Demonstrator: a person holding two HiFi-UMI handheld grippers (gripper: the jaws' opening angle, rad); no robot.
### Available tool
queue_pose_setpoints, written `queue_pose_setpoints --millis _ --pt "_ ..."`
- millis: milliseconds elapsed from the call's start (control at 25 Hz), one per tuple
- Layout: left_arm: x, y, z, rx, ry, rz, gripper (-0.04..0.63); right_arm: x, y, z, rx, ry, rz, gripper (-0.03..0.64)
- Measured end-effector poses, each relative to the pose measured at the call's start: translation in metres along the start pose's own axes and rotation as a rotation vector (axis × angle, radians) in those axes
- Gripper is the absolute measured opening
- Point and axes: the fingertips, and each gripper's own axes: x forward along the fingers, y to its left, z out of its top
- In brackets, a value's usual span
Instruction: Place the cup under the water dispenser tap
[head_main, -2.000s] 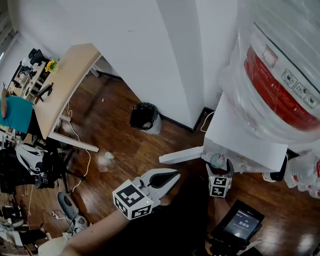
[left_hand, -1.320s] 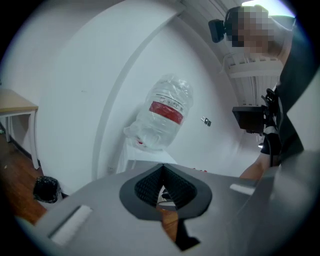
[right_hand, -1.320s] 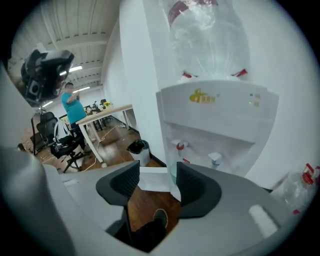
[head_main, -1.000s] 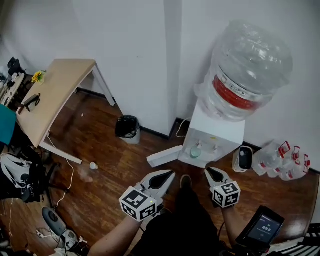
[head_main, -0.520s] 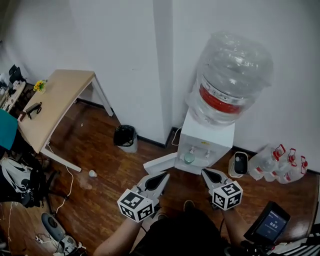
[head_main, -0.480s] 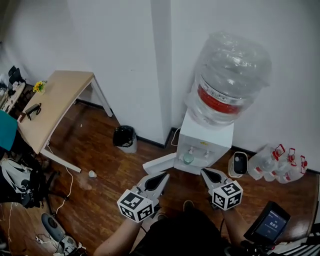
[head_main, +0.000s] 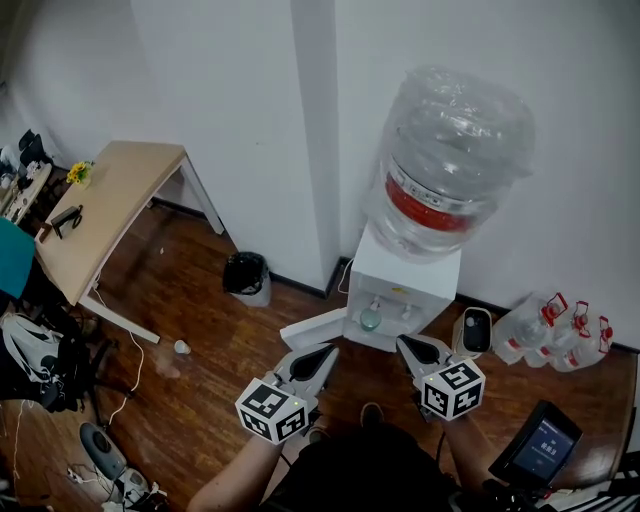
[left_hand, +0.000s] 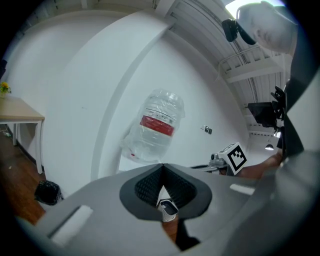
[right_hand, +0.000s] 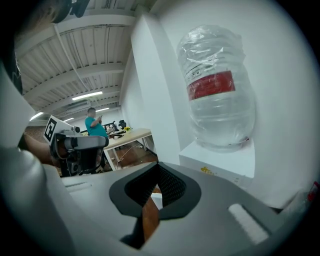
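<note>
A pale green cup (head_main: 370, 319) stands in the recess of the white water dispenser (head_main: 420, 283), under its taps. On top of the dispenser sits a big clear bottle (head_main: 450, 150) with a red label. My left gripper (head_main: 331, 350) and right gripper (head_main: 401, 341) hang side by side over the wooden floor, short of the dispenser and apart from the cup. Both are shut with nothing between the jaws. In the left gripper view the left gripper (left_hand: 162, 166) points at the bottle (left_hand: 156, 125). The right gripper (right_hand: 158, 165) in its own view also faces the bottle (right_hand: 217, 85).
A white panel (head_main: 312, 327) juts out low at the dispenser's left. A black bin (head_main: 247, 273) stands by the wall, a wooden table (head_main: 110, 200) further left. Several small water bottles (head_main: 555, 325) and a white device (head_main: 473, 330) sit right of the dispenser.
The right gripper has let go of the cup under the taps, drawn back and shut. Both grippers now hang further from the dispenser, and the head view has risen and pulled back.
</note>
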Motion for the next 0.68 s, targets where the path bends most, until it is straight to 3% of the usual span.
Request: queue_pose_setpoints --millis 680 --pt "0.004 -0.004 -0.011 -0.003 0.014 -0.001 0.0 -0.007 -0.005 -0.001 -0.002 0.006 -0.009 0.0"
